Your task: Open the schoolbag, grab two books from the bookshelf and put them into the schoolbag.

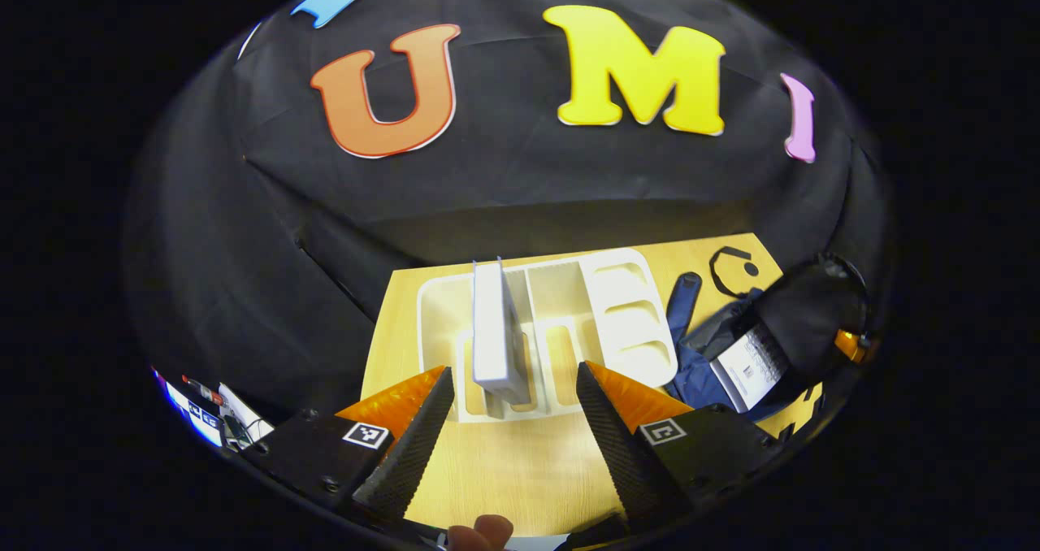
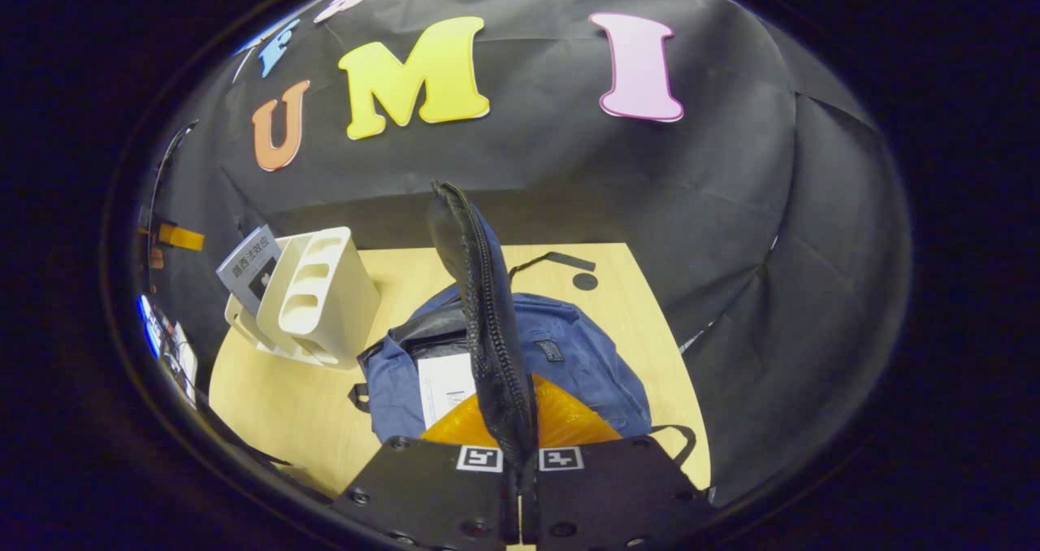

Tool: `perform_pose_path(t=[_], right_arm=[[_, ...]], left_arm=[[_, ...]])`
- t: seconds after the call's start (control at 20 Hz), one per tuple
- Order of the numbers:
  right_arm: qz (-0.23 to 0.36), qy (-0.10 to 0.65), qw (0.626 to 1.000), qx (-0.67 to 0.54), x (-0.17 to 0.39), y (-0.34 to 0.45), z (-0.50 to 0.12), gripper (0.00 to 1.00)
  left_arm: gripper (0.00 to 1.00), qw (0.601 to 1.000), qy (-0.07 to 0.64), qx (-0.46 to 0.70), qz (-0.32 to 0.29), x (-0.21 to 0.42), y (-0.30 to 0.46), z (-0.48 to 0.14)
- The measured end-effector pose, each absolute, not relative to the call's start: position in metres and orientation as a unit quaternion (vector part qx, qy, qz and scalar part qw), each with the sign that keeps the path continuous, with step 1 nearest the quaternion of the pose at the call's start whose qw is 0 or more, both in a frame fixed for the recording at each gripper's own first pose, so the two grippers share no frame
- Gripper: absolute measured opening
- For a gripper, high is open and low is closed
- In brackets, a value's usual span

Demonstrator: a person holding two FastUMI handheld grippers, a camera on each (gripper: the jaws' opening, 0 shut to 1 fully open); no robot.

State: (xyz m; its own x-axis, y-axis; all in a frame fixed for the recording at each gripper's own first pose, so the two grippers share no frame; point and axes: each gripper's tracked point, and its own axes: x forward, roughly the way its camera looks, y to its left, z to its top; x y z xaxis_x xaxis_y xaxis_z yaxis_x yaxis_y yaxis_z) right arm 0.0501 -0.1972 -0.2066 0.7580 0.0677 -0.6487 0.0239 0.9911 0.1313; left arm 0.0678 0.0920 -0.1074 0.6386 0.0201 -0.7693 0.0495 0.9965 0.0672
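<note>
Left gripper [image 1: 513, 396] sat wide open, nothing between its fingers, low over the wooden table [image 1: 520, 470]. It faced the white bookshelf [image 1: 630, 307], which stood on the table just beyond the fingertips. One book [image 1: 496, 331] stood upright in a slot of the shelf, spine toward the gripper, lined up with the gap between the fingers but not touched by either. A fingertip [image 1: 491, 528] of the person holding the rig showed at the near edge.

Right of the shelf in the left gripper view lay the blue schoolbag [image 1: 691, 356], its black flap [image 1: 804, 315] lifted up. A white-covered book [image 1: 751, 364] lay in the open mouth under that flap.

Right gripper [image 2: 520, 433] was closed tight, both fingers pinching the schoolbag's black flap, zipper [image 2: 487, 323] edge running up the middle of it. The flap was held up and stood nearly vertical above the bag body. From the right gripper view the schoolbag lay flat on the table, near-centre, mouth open on its left half, the white-covered book lying inside there. A black strap [image 2: 552, 260] trailed off the far end of the bag across the table.

The bookshelf stood far-left of the bag, close but apart from it. The remaining book leaned out of the shelf's far-left side, cover showing. Couldn't tell if any more books were behind it.
</note>
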Motion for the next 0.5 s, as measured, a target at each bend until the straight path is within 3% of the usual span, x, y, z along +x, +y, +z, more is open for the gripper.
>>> perform_pose_path(t=[0.15, 0.5], right_arm=[[0.005, 0.353, 0.933, 0.065, 0.050, -0.200, -0.210, 0.01], [-0.004, 0.360, 0.931, 0.062, 0.049, -0.203, -0.211, 0.02]], left_arm=[[0.95, 0.893, 0.449, 0.028, -0.025, 0.094, 0.106, -0.116], [0.95, 0.819, 0.572, -0.025, -0.041, 0.116, 0.109, -0.191]])
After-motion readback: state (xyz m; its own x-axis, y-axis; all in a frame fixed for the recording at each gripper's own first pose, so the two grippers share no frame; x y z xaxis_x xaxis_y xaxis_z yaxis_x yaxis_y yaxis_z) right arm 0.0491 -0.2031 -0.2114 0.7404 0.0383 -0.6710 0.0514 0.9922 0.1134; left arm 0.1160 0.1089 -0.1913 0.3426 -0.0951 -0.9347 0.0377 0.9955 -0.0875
